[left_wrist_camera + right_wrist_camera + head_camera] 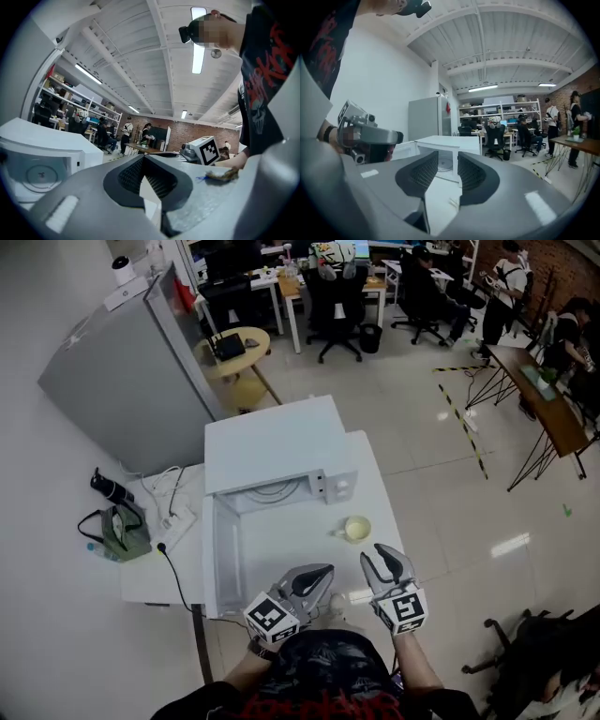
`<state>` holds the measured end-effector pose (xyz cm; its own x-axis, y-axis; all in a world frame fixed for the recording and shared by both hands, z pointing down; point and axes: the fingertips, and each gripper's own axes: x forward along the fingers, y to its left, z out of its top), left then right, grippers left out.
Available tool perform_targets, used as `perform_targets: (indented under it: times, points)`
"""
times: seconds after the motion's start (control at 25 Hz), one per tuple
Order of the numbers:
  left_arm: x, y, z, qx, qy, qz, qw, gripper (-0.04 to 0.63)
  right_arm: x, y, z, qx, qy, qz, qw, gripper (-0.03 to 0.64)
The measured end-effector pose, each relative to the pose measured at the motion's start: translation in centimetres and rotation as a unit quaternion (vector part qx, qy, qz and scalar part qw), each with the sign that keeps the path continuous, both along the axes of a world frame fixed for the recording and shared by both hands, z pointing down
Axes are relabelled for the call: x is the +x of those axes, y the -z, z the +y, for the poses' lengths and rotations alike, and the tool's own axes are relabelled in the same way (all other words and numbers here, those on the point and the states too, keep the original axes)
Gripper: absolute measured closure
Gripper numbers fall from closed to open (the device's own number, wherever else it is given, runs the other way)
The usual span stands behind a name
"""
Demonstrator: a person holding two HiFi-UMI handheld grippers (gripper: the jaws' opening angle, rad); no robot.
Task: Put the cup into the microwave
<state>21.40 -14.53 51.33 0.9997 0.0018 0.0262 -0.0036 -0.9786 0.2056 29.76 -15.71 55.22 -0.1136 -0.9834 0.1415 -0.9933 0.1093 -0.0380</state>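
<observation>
One view only, head: cup (357,529) beside open microwave (272,451).

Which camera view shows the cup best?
The head view: the cup stands in full sight on the white table, in front of the open microwave, near its right corner. Neither gripper view shows the cup; the microwave appears in both.

The small round ceramic cup (357,529) is pale yellow, set against a plain white desk (380,507) and a boxy white microwave (272,451). The left gripper (325,571) and right gripper (378,555) are grey with black pads, each marked with black-and-white square patterns. The soft bag (117,531) is olive green.
</observation>
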Motion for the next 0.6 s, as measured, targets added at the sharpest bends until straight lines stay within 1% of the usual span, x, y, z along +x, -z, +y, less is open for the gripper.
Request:
perform_targets:
  times: [0.04, 0.12, 0.16, 0.28, 0.32, 0.36, 0.48, 0.6]
  points:
    - [0.4, -0.2, -1.0, 0.003, 0.01, -0.007, 0.9999, 0.592, 0.6, -0.3, -1.1, -0.003, 0.012, 0.003, 1.0, 0.476]
    - [0.8, -0.2, -2.8, -0.003, 0.032, -0.02, 0.9993, 0.592, 1.4, -1.2, -2.9, -0.015, 0.037, 0.007, 0.999, 0.376]
    - [0.8, -0.5, -3.5, -0.01, 0.041, -0.024, 0.9988, 0.592, 1.8, -2.4, -3.5, -0.027, 0.048, 0.01, 0.998, 0.343]
    - [0.7, -1.4, -5.7, -0.022, 0.056, -0.036, 0.9975, 0.592, 3.2, -8.5, -4.9, -0.089, 0.061, -0.002, 0.994, 0.16]
    - [0.6, -1.5, -6.2, -0.023, 0.058, -0.04, 0.9972, 0.592, 3.7, -10.8, -5.1, -0.114, 0.059, -0.007, 0.992, 0.075]
    - [0.5, -1.8, -6.6, -0.024, 0.059, -0.043, 0.997, 0.592, 4.2, -13.1, -5.3, -0.137, 0.056, -0.007, 0.989, 0.041]
    - [0.0, -3.0, -7.5, -0.038, 0.065, -0.058, 0.9955, 0.592, 5.4, -20.5, -5.9, -0.198, 0.046, 0.005, 0.979, 0.034]
    - [-0.2, -3.7, -7.5, -0.044, 0.06, -0.074, 0.9945, 0.592, 6.0, -26.1, -7.3, -0.24, 0.053, 0.016, 0.969, 0.044]
